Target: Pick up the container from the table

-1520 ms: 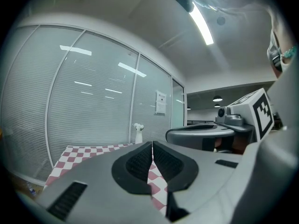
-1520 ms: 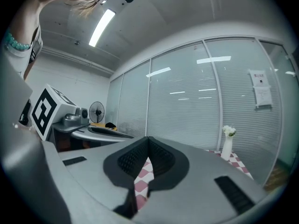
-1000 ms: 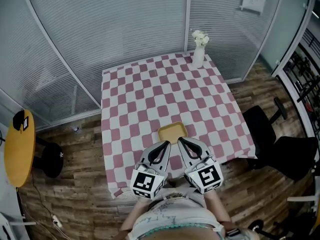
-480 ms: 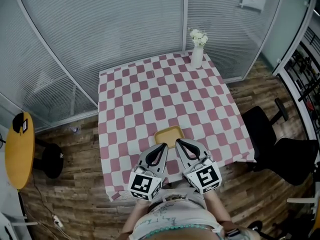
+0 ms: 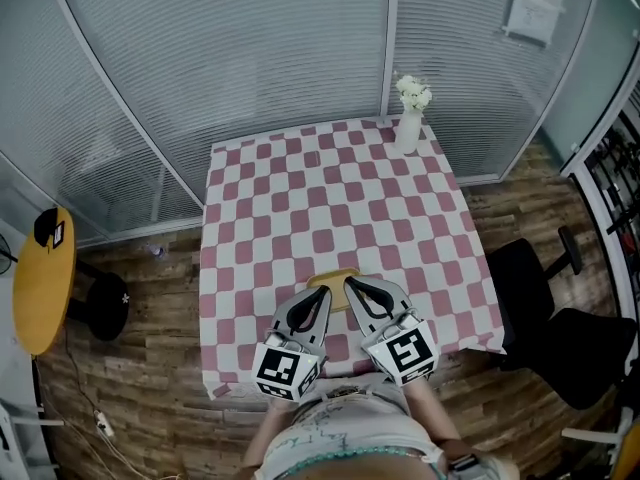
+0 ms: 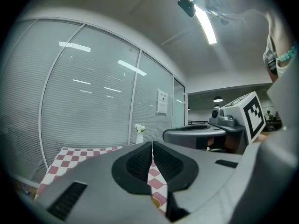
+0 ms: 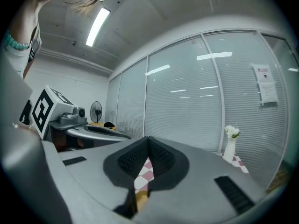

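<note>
While both the left gripper [image 5: 324,291] and right gripper [image 5: 349,281] hover clenched, the yellow container [image 5: 331,275] lies half-hidden beneath them.

Reading as an office: facing blind-covered glass partitions [image 5: 250,68] beyond the left tongs [image 5: 322,293] and right tongs [image 5: 350,283], keeping a black swivel chair [image 5: 560,343] right of them, showing a paper notice [image 5: 535,3] on the glass.

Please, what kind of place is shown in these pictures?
Probably an office room: glass partition walls with blinds, a black office chair, and a posted notice.
</note>
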### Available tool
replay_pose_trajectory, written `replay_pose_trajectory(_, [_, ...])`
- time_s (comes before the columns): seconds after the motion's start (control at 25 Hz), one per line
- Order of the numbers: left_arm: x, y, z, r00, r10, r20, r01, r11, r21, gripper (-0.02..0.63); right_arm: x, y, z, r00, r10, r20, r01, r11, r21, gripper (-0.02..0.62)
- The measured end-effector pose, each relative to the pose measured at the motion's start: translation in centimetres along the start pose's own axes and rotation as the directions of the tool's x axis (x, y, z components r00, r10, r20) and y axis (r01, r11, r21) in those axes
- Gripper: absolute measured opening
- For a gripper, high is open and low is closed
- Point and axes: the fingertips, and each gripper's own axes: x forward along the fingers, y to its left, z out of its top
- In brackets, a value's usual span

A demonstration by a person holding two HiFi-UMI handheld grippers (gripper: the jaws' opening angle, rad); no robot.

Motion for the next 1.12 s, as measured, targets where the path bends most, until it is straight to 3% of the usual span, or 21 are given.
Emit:
replay_pose_trajectory(0.8, [1.2,-1.2,-0.6,0.997,0.081,-0.006,-0.080,0.996,0.029,0.018,-0.2,-1.2,-1.7,0.995,0.098,0.019,-0.098,0.995,-0.011,-0.008])
replay_pose_trajectory(1.12, [1.6,-0.4,-0.2,0.999,0.043,-0.004,-0.043,0.998,0.055,0.018,0.8,-0.9,-1.6,0.996,0.090,0.017,-0.090,0.996,0.001,-0.008])
